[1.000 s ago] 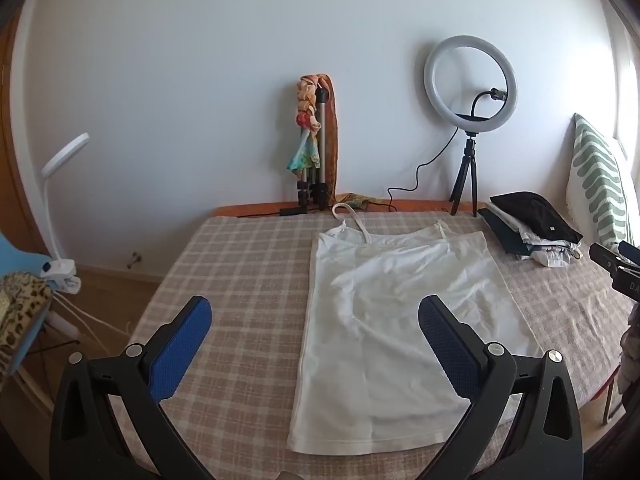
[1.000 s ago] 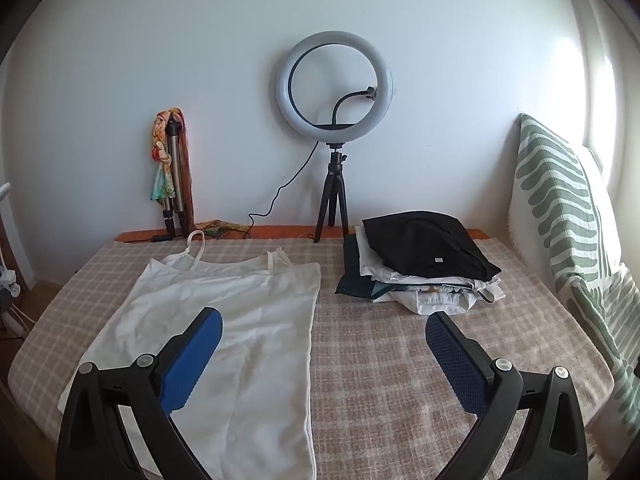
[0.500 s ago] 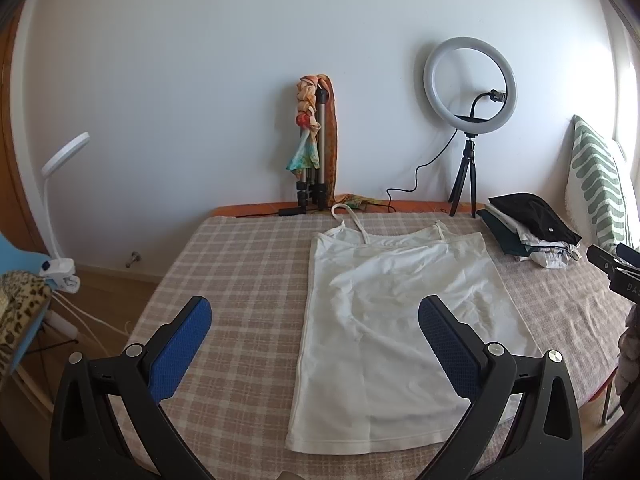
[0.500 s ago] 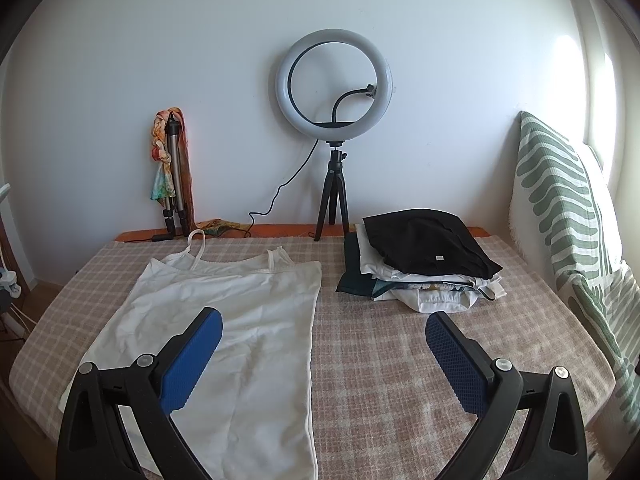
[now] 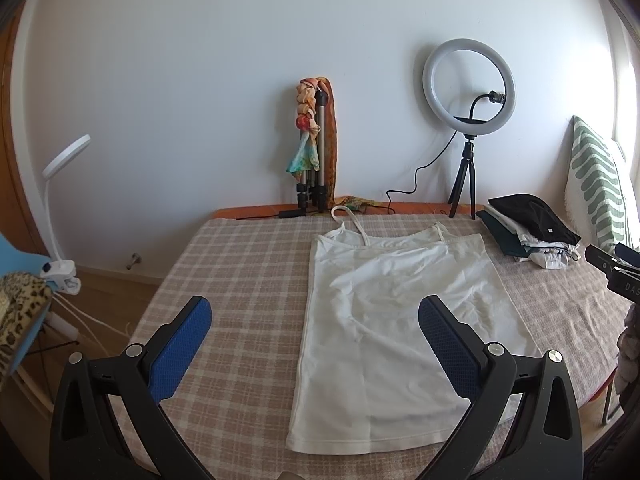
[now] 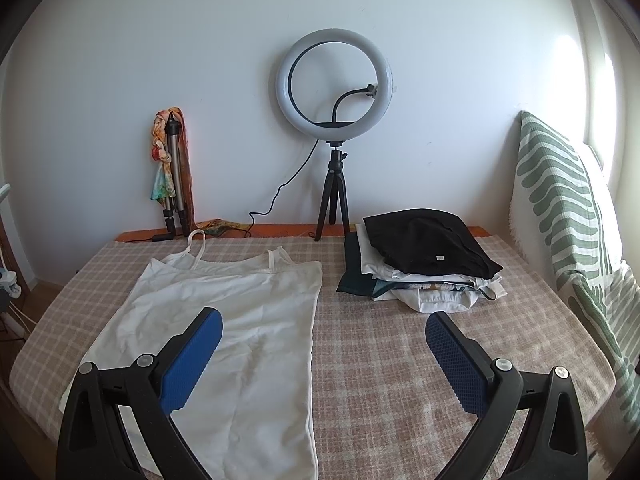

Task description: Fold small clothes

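A white strappy camisole [image 5: 400, 320] lies flat on the checked bed cover, straps toward the wall, hem toward me. It also shows in the right wrist view [image 6: 240, 320]. My left gripper [image 5: 316, 320] is open and empty, held above the cover near the top's left edge and hem. My right gripper [image 6: 324, 332] is open and empty, held above the top's right edge. Its tip shows at the right edge of the left wrist view [image 5: 612, 264].
A stack of folded clothes [image 6: 424, 260] with a black piece on top sits at the back right. A ring light on a tripod [image 6: 334, 128] and a folded tripod with a scarf [image 6: 172, 176] stand by the wall. A green-patterned pillow [image 6: 560, 216] leans at right. A clip lamp [image 5: 60, 208] stands left of the bed.
Both grippers have drawn back and risen slightly, so the camisole and the clothes stack sit a little lower and farther in view. Both stay open.
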A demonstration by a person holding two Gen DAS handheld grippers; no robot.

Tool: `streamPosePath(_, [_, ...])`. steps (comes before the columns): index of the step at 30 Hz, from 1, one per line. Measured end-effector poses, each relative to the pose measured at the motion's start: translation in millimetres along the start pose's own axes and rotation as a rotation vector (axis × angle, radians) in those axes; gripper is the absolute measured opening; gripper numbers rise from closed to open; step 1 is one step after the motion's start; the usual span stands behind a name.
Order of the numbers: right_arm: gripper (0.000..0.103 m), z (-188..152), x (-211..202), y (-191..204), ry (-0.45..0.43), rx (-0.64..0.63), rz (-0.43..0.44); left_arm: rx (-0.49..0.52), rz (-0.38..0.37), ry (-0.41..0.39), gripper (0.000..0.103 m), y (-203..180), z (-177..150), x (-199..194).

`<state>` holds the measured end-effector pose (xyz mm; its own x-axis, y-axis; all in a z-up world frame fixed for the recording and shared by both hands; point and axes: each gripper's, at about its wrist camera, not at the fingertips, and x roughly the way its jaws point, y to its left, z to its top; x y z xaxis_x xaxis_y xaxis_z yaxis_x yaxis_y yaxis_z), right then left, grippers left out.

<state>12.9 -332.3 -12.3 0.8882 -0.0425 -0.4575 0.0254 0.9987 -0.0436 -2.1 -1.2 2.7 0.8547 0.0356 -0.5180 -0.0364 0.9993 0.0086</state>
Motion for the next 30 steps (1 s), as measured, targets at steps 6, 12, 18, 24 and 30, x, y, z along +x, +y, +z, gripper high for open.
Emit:
streamPosePath(6, [0.103,0.3,-0.1,0.5,0.000,0.002,-0.001,-0.002,-0.001,0.002,0.103,-0.2,0.1,-0.4])
streamPosePath(12, [0.103,0.7,1.7,-0.3,0.008,0.008,0.004,-0.003,-0.002,0.004,0.103,-0.3,2.5,-1.1])
streamPosePath(18, [0.103,0.7,1.3,-0.4,0.004,0.005,-0.002,-0.003,-0.004,0.004,0.103,0.5,3.4,-0.9])
streamPosePath(24, [0.103,0.7,0.3,-0.3,0.001,0.006,-0.006,-0.004,-0.004,0.006,0.103,2.4,3.0,1.0])
streamPosePath(30, [0.103,0.7,0.3,-0.6,0.001,0.007,-0.005,-0.005,0.000,0.000,0.103,1.7,0.6,0.8])
